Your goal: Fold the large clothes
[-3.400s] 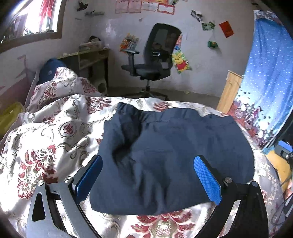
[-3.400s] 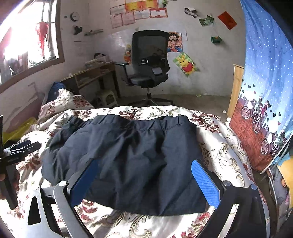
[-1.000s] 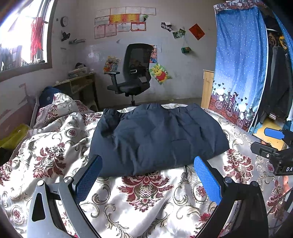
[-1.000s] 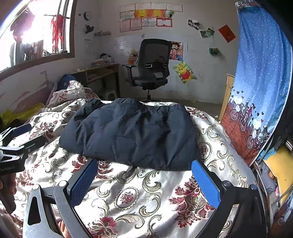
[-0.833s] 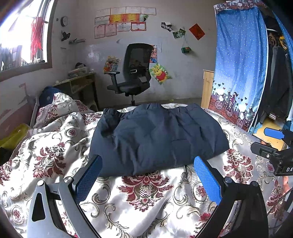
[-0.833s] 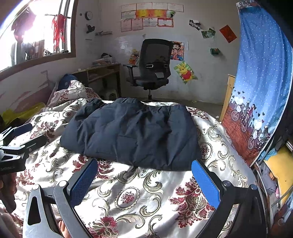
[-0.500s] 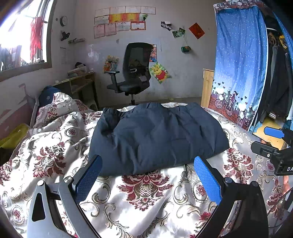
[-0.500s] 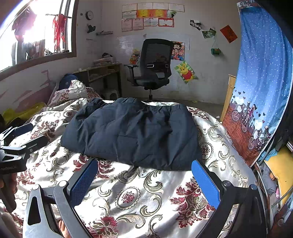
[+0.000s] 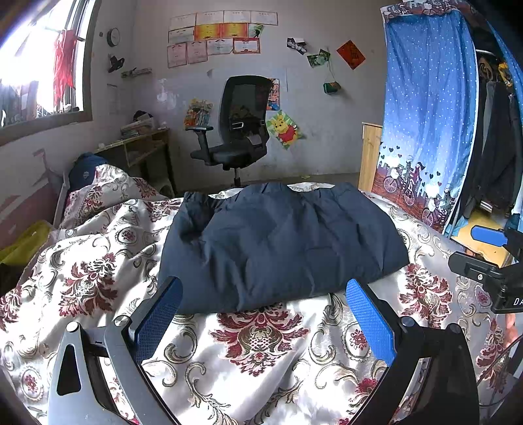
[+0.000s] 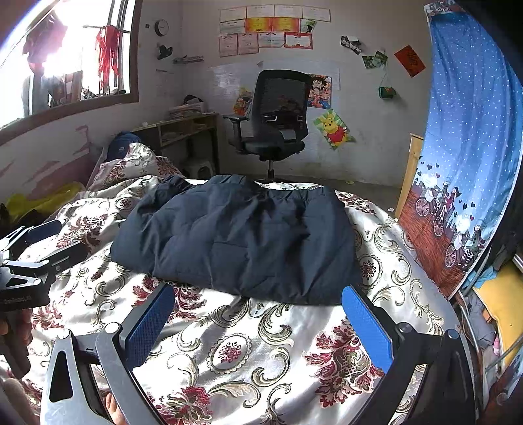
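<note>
The only readable marks are the white letters "DA", cut off by the frame edge, on the black body of the right gripper (image 9: pixel 490 251); the wall certificates (image 10: pixel 271 31) are too blurred to read.

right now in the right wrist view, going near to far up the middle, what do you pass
Right tongs → floral bedspread → folded navy garment → black office chair → row of certificates on the wall.
</note>
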`<state>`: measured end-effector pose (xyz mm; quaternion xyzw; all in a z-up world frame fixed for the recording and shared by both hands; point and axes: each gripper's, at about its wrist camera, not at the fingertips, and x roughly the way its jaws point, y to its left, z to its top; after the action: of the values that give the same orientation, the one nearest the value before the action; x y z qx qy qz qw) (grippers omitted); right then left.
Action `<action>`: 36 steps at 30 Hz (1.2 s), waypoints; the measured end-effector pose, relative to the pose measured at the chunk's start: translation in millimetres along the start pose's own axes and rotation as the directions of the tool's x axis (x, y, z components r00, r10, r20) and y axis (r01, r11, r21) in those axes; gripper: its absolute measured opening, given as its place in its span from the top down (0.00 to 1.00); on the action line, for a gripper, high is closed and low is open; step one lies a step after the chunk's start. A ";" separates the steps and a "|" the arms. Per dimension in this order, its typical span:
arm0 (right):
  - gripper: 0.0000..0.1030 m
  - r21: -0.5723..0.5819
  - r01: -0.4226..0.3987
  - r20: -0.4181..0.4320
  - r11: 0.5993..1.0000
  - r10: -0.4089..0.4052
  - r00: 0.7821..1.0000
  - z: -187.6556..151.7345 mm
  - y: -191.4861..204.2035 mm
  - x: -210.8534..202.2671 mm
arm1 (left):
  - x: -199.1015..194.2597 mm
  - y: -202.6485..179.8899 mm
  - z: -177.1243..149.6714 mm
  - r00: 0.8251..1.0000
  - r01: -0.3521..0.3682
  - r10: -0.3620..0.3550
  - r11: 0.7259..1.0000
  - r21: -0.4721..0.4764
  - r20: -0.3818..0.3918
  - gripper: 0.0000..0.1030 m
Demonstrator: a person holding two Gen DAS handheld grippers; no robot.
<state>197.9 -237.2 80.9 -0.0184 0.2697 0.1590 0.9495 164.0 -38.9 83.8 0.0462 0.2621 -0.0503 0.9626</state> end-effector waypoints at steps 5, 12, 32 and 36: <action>0.00 0.000 0.001 0.000 1.000 -0.001 1.000 -0.1 0.7 0.0 | -0.2 0.2 -0.6 1.000 -0.003 0.003 1.000 0.000 -0.004 0.05; 0.00 0.001 0.000 0.000 1.000 0.000 1.000 -0.1 0.6 0.1 | -0.1 1.7 -1.1 1.000 0.000 0.000 1.000 0.002 -0.004 0.05; 0.00 0.003 0.003 -0.001 1.000 -0.003 1.000 -0.3 2.6 -0.4 | -1.7 5.0 -5.1 0.999 0.029 -0.029 1.000 0.002 -0.016 0.05; 0.00 0.003 0.000 0.001 1.000 0.000 1.000 0.1 1.0 -0.2 | -1.0 6.3 -4.5 1.000 -0.005 0.005 1.000 0.009 -0.027 0.05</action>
<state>197.5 -236.2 81.1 -0.0170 0.2694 0.1584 0.9498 161.7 -32.0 80.8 0.0518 0.2746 -0.0486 0.9589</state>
